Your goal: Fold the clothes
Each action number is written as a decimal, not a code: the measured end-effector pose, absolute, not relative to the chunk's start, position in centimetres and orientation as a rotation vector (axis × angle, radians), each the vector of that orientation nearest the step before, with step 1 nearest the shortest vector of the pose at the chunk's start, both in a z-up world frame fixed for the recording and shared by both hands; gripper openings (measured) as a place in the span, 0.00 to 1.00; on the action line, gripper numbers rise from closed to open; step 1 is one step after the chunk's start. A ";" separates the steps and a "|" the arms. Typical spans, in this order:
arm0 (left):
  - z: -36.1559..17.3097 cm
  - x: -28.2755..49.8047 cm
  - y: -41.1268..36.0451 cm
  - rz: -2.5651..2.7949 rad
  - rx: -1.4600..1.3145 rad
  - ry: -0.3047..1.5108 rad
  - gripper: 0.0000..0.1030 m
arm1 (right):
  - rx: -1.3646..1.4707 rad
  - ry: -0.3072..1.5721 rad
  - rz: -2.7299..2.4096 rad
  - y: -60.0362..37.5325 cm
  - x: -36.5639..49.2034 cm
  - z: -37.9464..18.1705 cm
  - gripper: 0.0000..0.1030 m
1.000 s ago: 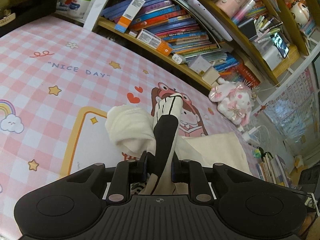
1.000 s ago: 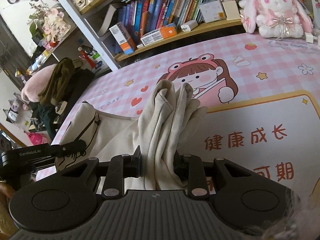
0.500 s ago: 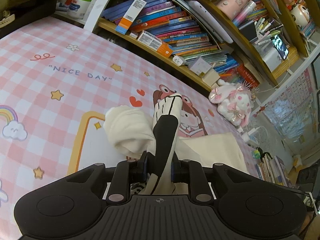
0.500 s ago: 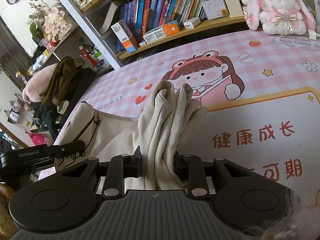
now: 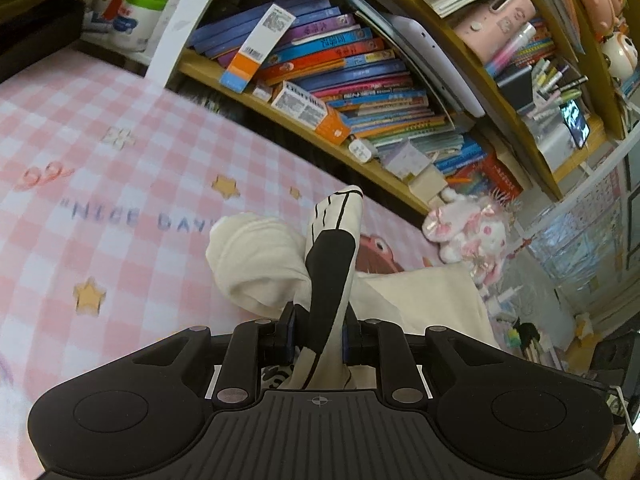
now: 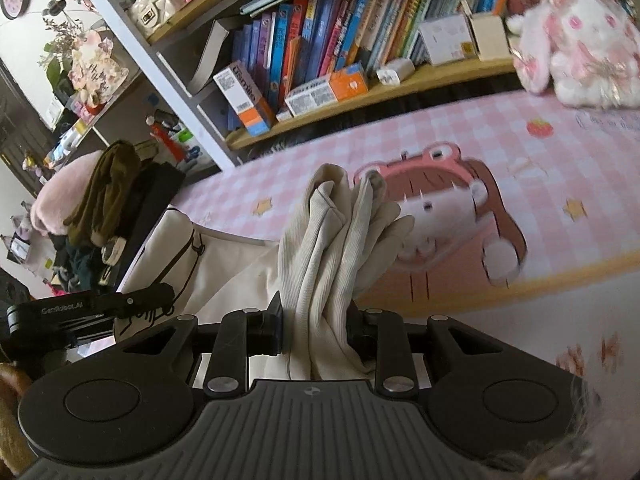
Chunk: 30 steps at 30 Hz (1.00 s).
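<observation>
- The cream garment (image 6: 224, 276) lies partly on the pink checked tabletop (image 5: 80, 152), its bulk toward the near edge, with two bunched portions lifted off the surface.
- In the left wrist view, a fold of the garment bearing a black printed patch and thin black lines rises upright between the fingers of the left gripper (image 5: 318, 334), which is pinching that fold tightly.
- Just beside that fold, on its left, a rounded bundle of the same cream cloth (image 5: 256, 264) hangs near the printed words "NICE DAY".
- In the right wrist view, the right gripper (image 6: 316, 330) is pressed together on a thick sheaf of ribbed cream fabric (image 6: 332, 248), which stands up in several pleats over the cartoon girl in a frog hat (image 6: 440, 216) printed on the tabletop cover.
- To the left in that view the flat part of the garment shows a dark cord or strap; the body of the left gripper, black with pale lettering, lies over its near corner.
- Along the far edge of the tabletop runs a wooden bookshelf (image 6: 360, 96) packed with coloured books (image 5: 360, 76) and small boxes.
- A pink-and-white plush rabbit (image 6: 580, 40) sits at the far edge near the shelf.
- Past the left end of the tabletop is a heap of what may be dark and olive clothes (image 6: 108, 196), though blur makes this uncertain.
</observation>
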<state>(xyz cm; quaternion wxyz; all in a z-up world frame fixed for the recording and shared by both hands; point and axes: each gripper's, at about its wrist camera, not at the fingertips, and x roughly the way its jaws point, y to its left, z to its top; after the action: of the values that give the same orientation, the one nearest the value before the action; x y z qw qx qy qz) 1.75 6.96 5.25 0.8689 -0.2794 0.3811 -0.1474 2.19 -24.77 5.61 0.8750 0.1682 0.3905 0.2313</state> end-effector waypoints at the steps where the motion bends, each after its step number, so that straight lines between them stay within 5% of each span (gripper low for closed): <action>1: 5.2 2.7 7.2 -0.312 -0.578 0.796 0.18 | 0.347 0.811 0.483 -24.6 3.1 5.7 0.23; 30: 0.0 24.9 9.7 -0.320 -0.659 0.718 0.18 | 0.350 0.730 0.466 -23.2 26.8 2.9 0.23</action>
<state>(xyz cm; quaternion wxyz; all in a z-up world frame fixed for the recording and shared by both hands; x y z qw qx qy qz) 24.90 9.66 0.04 0.8713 -0.3153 0.3437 -0.1530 26.82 -23.23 2.94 0.8930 0.1685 0.3517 0.2245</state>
